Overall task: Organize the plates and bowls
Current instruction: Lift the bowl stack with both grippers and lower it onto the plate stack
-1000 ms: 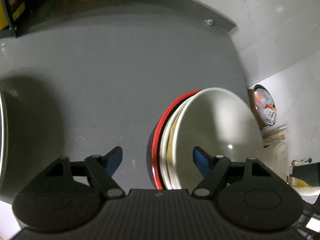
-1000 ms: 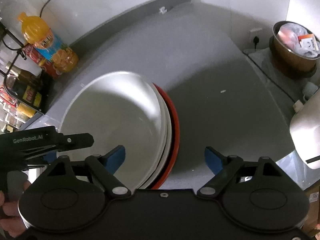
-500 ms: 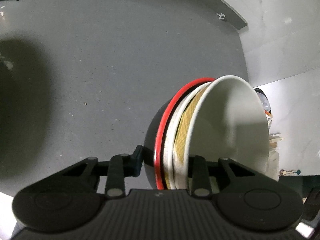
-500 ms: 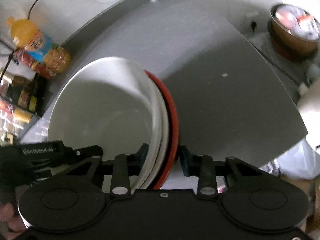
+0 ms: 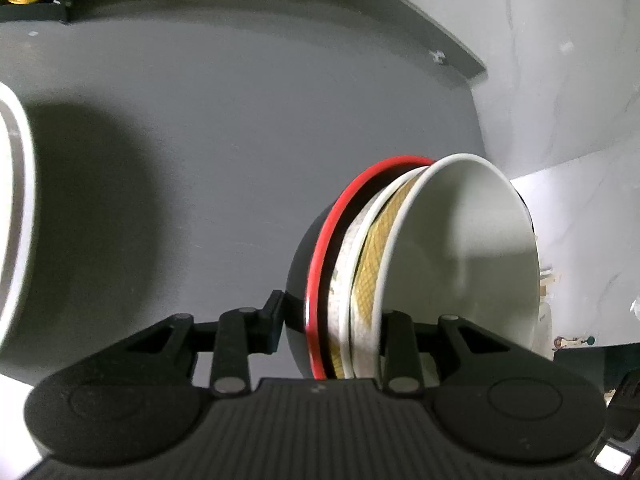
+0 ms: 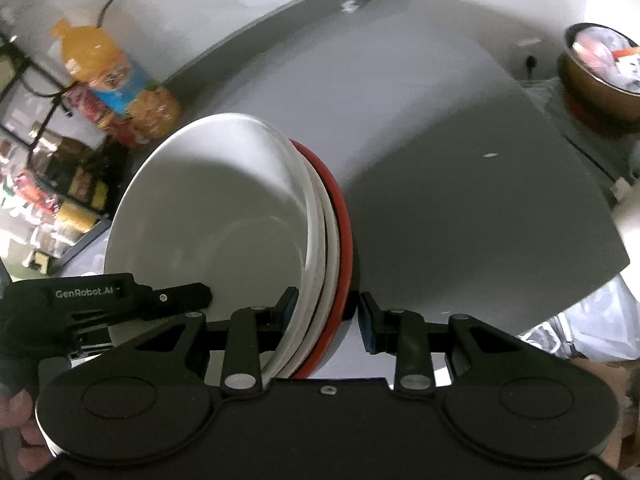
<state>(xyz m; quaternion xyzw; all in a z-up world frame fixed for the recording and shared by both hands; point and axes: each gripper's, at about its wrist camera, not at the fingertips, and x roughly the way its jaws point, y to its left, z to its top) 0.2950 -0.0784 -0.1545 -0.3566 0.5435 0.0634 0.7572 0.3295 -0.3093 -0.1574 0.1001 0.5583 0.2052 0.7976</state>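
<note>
While the grey countertop (image 5: 200, 168) fills most of both views, the stack of nested bowls (image 5: 400, 272) sits between the two tools, seen on edge by each camera. Its outermost piece is a dark bowl with a red rim (image 5: 324, 256); inside that lie a white one and one with a yellow lattice pattern, and the plain white bowl (image 5: 460, 256) lies innermost, its hollow facing right in the left wrist view and left in the right wrist view.

The left gripper (image 5: 330, 320) is drawn narrow and clamped across the stack's near rim: one finger presses the dark outer wall, the other sits inside the white bowl. The right gripper (image 6: 328, 312) straddles the opposite side of the same stack (image 6: 256, 240); its left finger lies inside the white bowl against the wall, while its right blue pad (image 6: 367, 322) stands just beside the red rim (image 6: 342, 240), and whether it touches cannot be told. The left tool's black body, lettered GenRobot.AI, shows at the lower left of the right wrist view, with fingertips of a hand (image 6: 24, 428) below it.

Further off, a white plate edge (image 5: 14, 208) shows at the far left, an orange drink bottle (image 6: 116, 80) stands by the back wall, and a brown bowl (image 6: 600, 76) of scraps sits beyond the counter's corner.
</note>
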